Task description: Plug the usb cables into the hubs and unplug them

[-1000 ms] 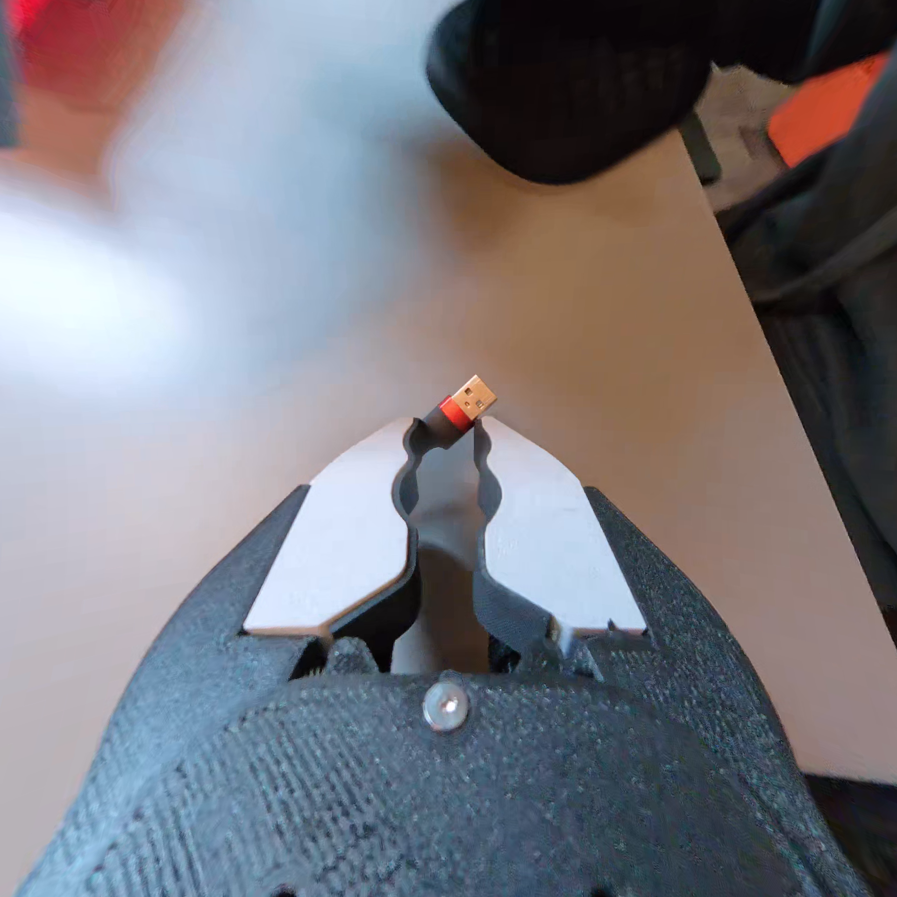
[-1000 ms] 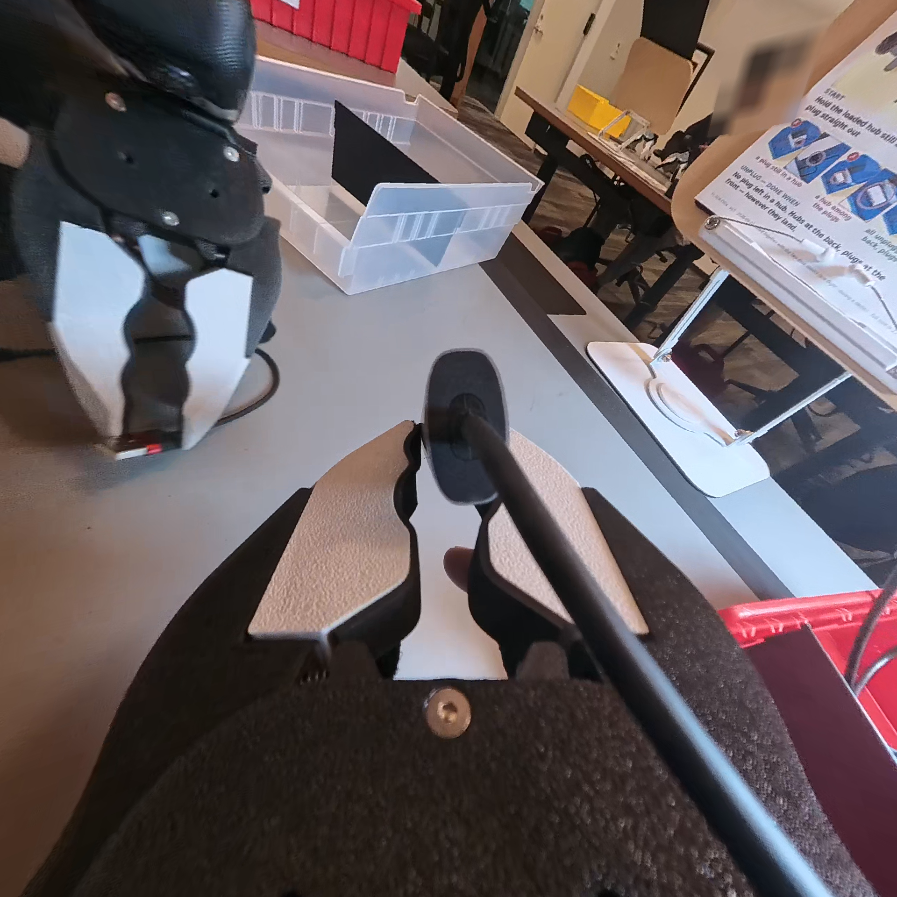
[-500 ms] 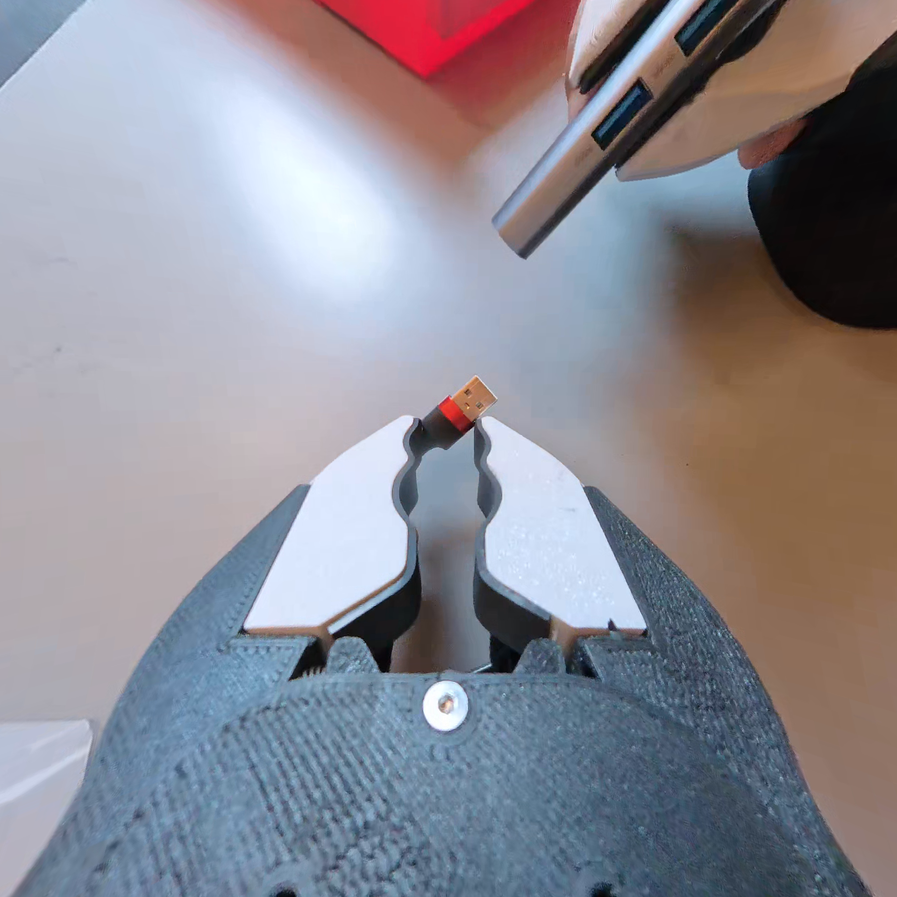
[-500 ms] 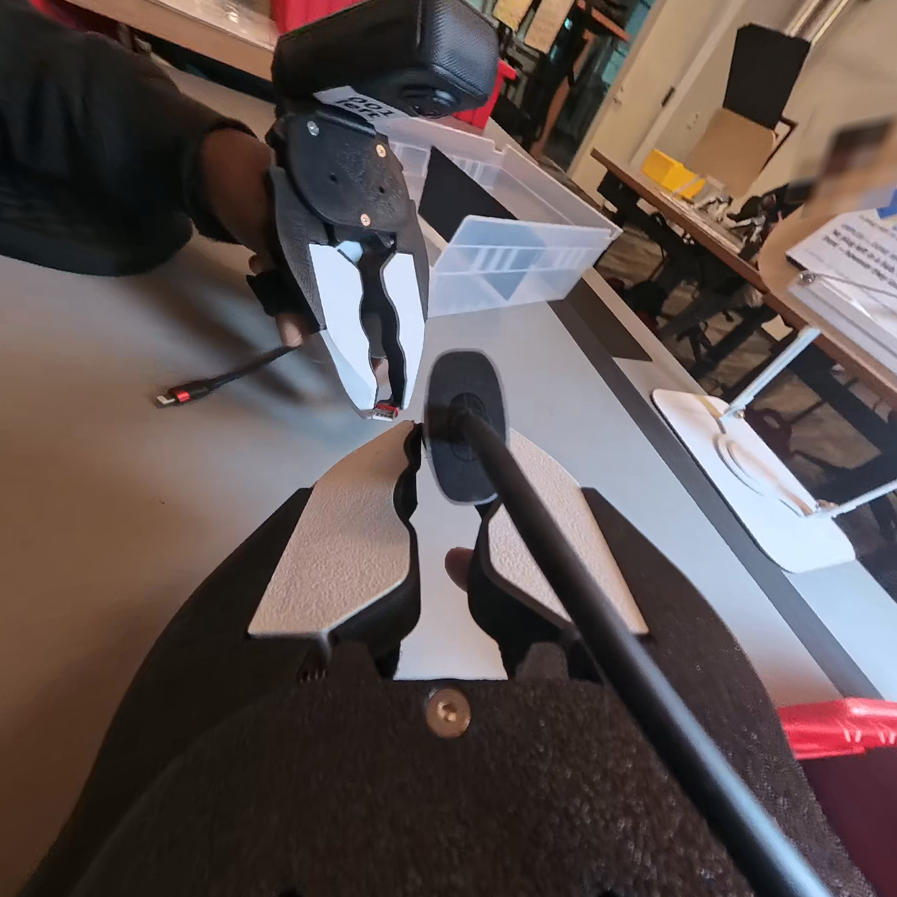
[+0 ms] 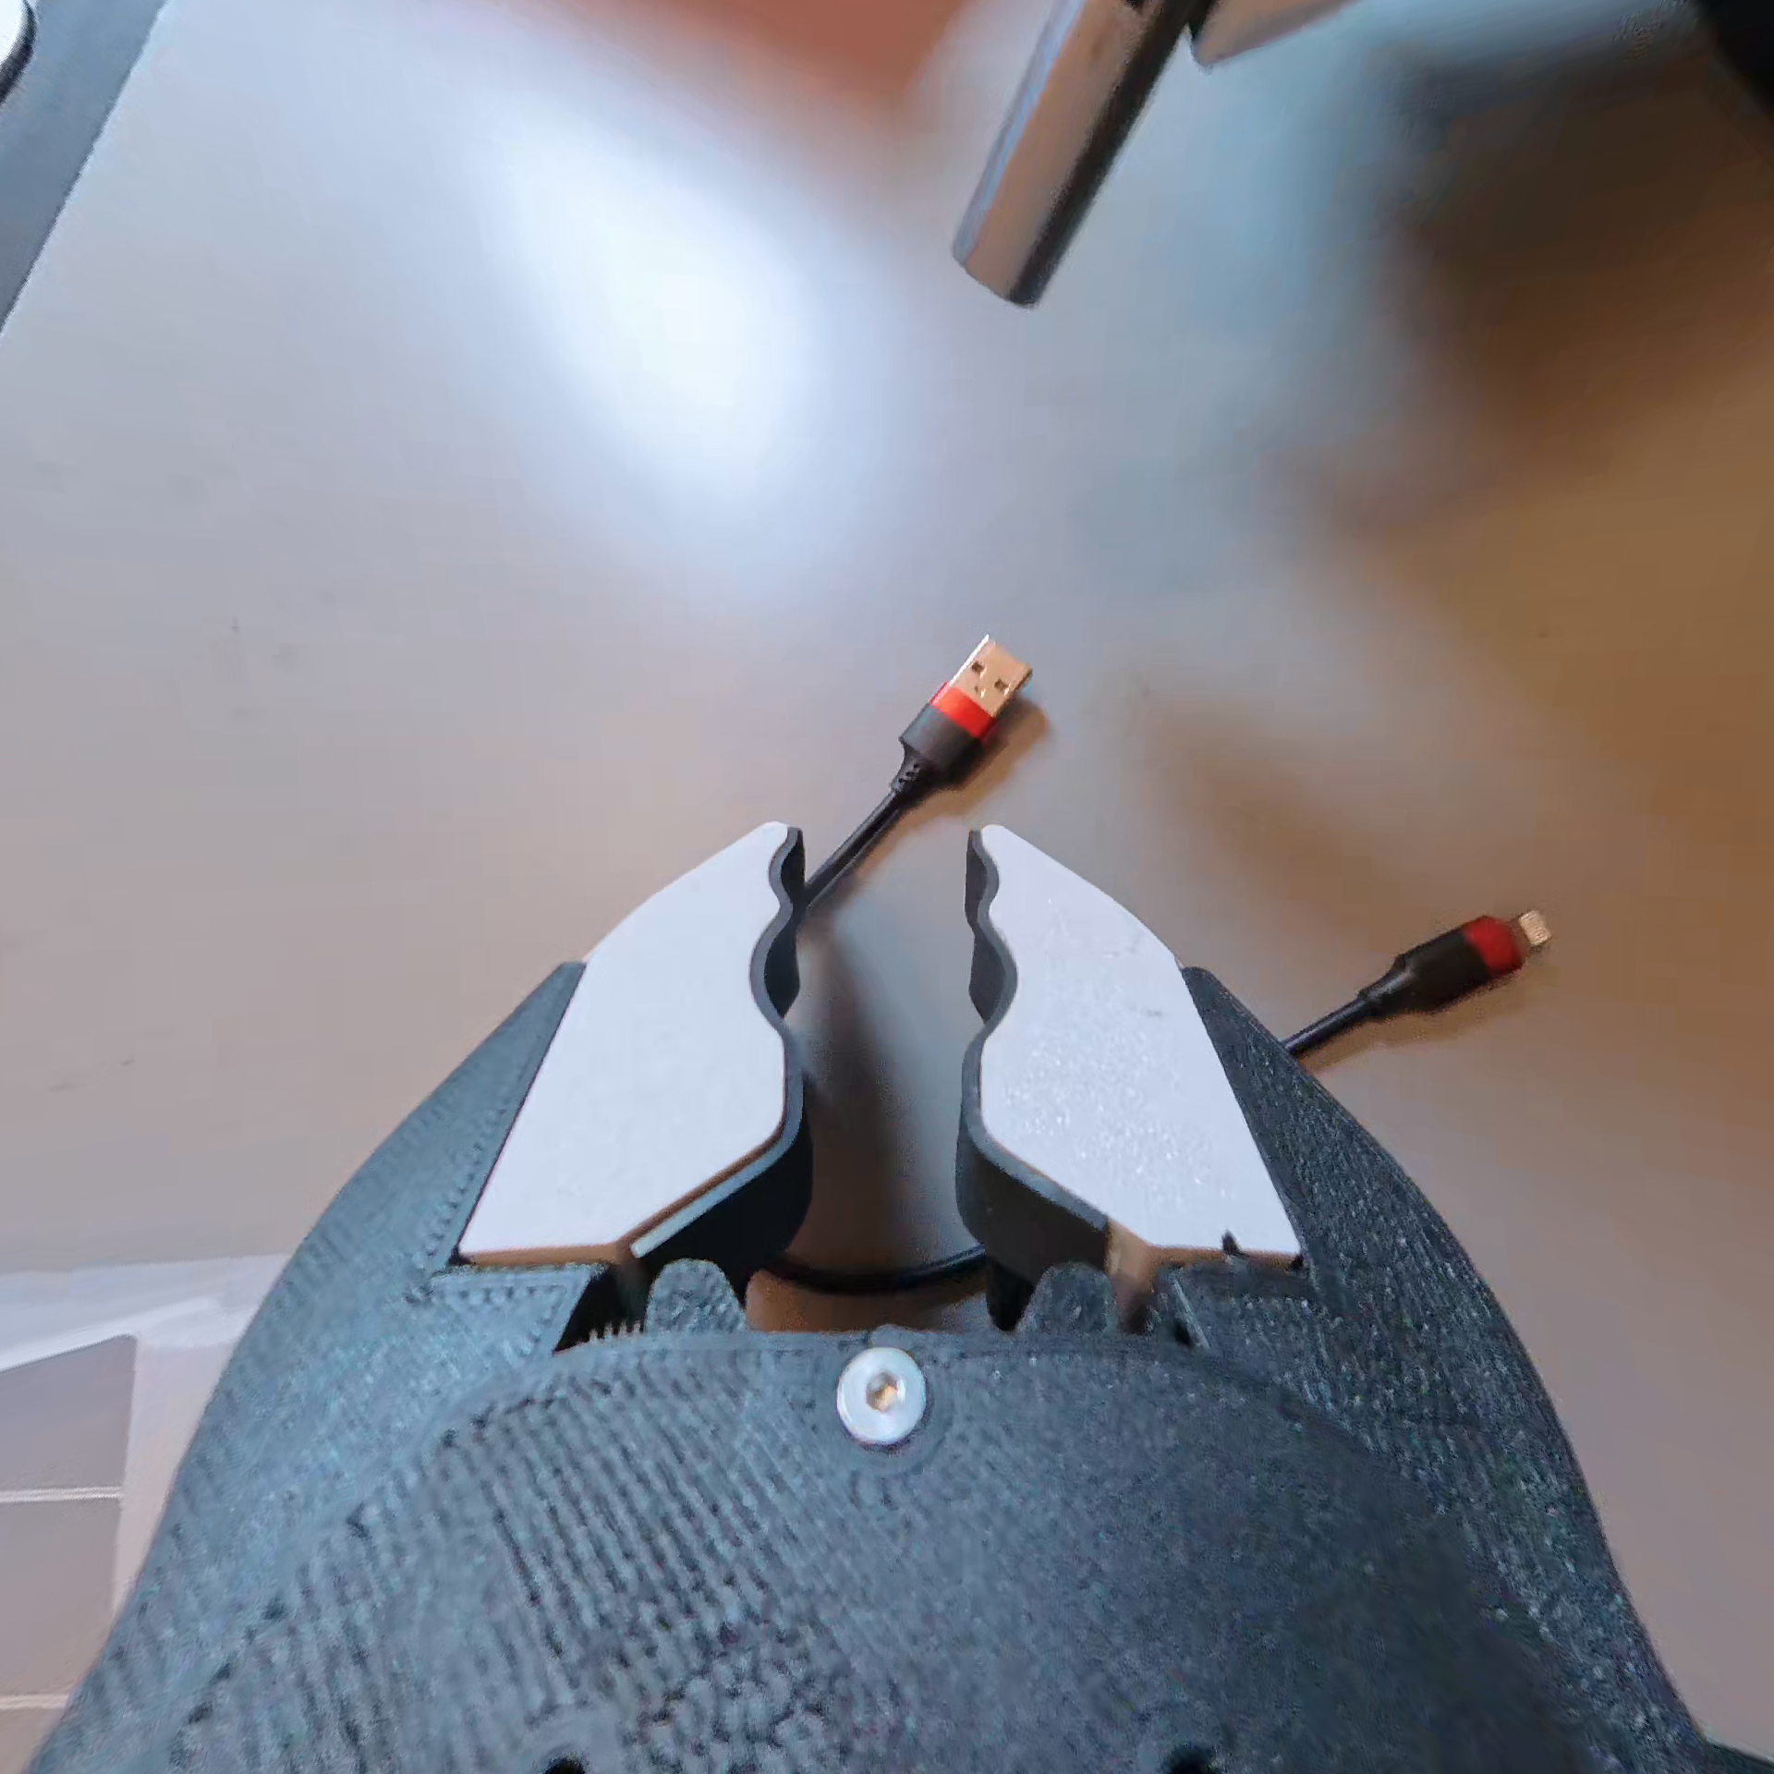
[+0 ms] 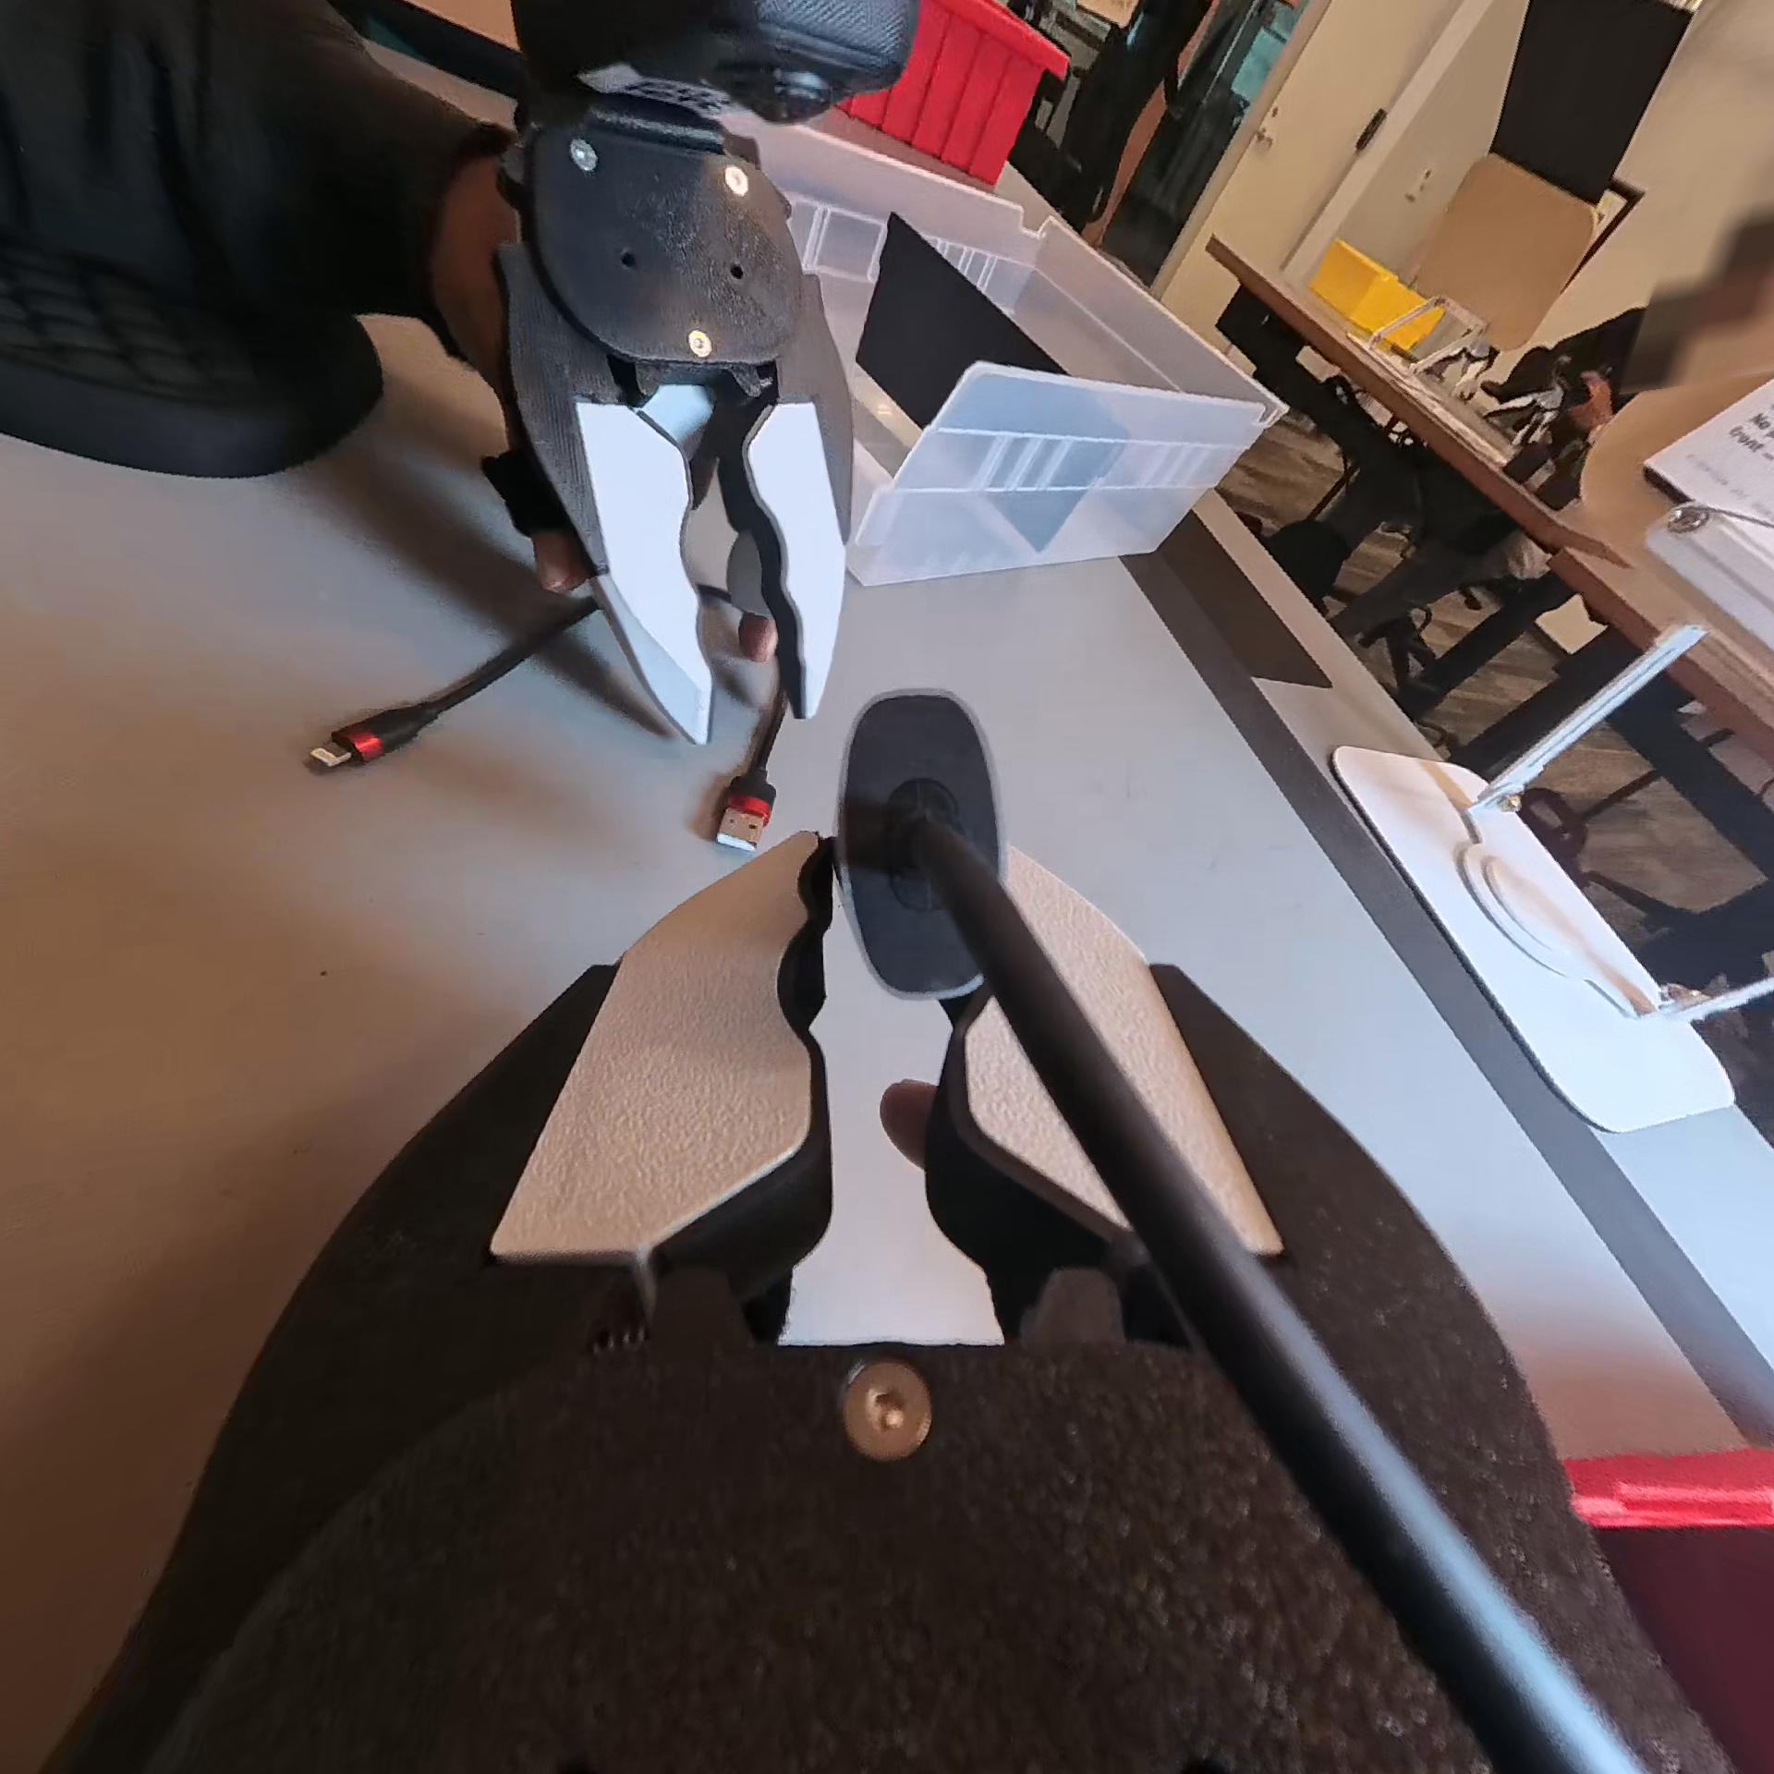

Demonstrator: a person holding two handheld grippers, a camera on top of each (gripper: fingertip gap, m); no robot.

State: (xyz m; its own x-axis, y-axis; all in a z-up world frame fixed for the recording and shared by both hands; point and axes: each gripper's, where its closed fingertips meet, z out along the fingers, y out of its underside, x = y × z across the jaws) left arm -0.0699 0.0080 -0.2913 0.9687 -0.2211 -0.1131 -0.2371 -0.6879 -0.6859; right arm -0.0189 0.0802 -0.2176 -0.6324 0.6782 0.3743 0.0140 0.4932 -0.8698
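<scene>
left gripper (image 5: 878, 840) jaws apart, usb plug (image 5: 970, 706) loose on table (image 5: 384, 576); right gripper (image 6: 902, 864) clamped on hub (image 6: 917, 845). next: regrasp plug mid-table, align to port.

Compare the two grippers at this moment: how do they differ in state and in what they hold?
The left gripper is open and holds nothing; the right gripper is shut on the hub.
The left gripper points down at the table, above the USB-A plug lying there; the right gripper points forward along the table, toward the left one.
Both have pale finger plates on dark textured bodies.
</scene>
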